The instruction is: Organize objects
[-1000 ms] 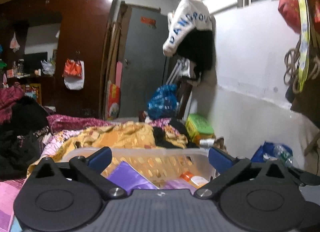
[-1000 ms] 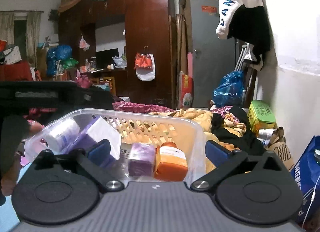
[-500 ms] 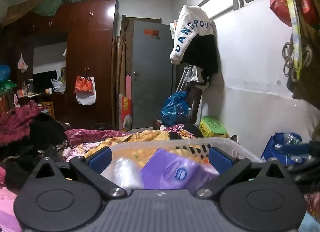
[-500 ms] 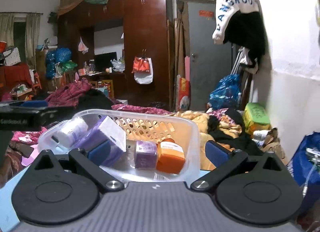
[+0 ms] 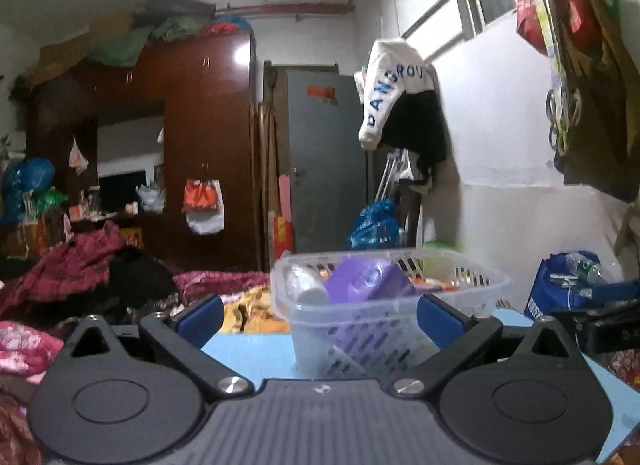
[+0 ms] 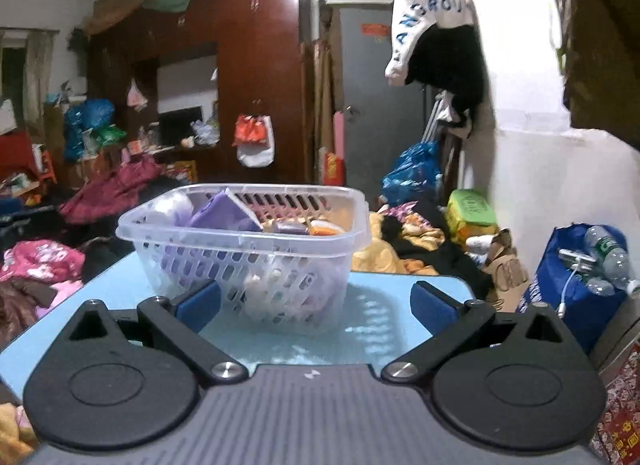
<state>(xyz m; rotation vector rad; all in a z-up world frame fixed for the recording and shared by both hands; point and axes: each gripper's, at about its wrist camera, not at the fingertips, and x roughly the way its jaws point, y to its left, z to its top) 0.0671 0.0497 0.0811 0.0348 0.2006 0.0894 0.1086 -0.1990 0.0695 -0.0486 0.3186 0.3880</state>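
A clear plastic basket [image 6: 200,237] stands on a light blue table [image 6: 384,297]; it also shows in the left wrist view [image 5: 460,285]. It holds a purple pack [image 5: 368,277], a white roll [image 5: 304,289], and small purple and orange items [image 6: 316,227]. My left gripper [image 5: 320,317] is open and empty, just short of the basket. My right gripper [image 6: 318,301] is open and empty, a little back from the basket. The right gripper's body [image 5: 600,317] shows at the right edge of the left wrist view.
Piles of clothes [image 5: 92,273] lie left and behind the table. A blue bag with bottles [image 6: 580,277] stands at the right by the white wall. A green box [image 6: 470,209], a wardrobe [image 6: 256,77] and a grey door [image 6: 376,105] are farther back.
Both grippers have pulled back and dropped lower. The basket now stands farther off and is seen from the side, with the blue table in front of it.
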